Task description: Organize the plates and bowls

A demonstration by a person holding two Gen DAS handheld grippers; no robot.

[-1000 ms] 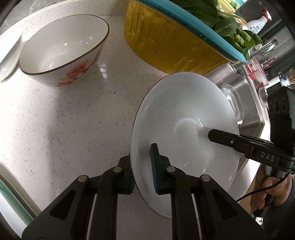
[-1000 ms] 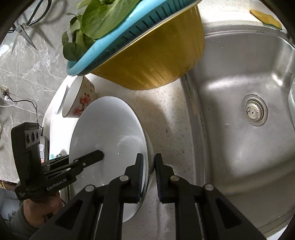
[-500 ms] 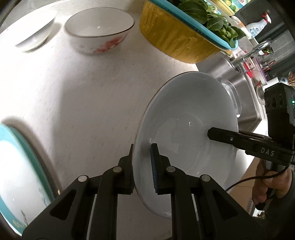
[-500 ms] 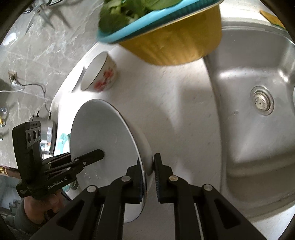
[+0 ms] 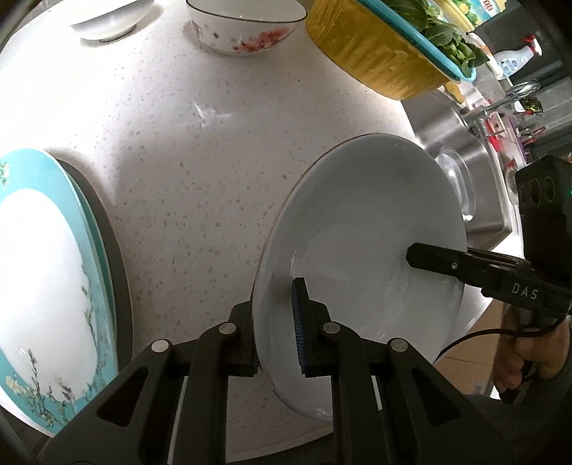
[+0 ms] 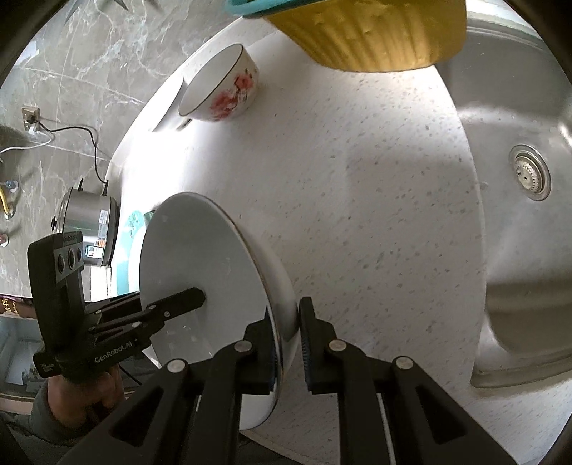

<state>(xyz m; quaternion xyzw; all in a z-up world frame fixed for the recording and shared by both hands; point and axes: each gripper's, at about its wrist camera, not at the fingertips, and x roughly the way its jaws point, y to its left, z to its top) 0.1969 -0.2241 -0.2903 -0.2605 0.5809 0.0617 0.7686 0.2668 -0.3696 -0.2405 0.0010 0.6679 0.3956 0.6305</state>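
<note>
Both grippers, left gripper (image 5: 277,327) and right gripper (image 6: 287,345), clamp white plate (image 5: 361,229) aloft | I judge stacking pending | teal plate (image 5: 43,279) at counter edge, probably destination.

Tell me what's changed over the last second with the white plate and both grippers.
The white plate, clamped at opposite rims by the left gripper and right gripper, has been carried away from the yellow basin and sink, toward the teal plate, which has come into view. Both grips stayed shut; the floral bowl stayed put.
</note>
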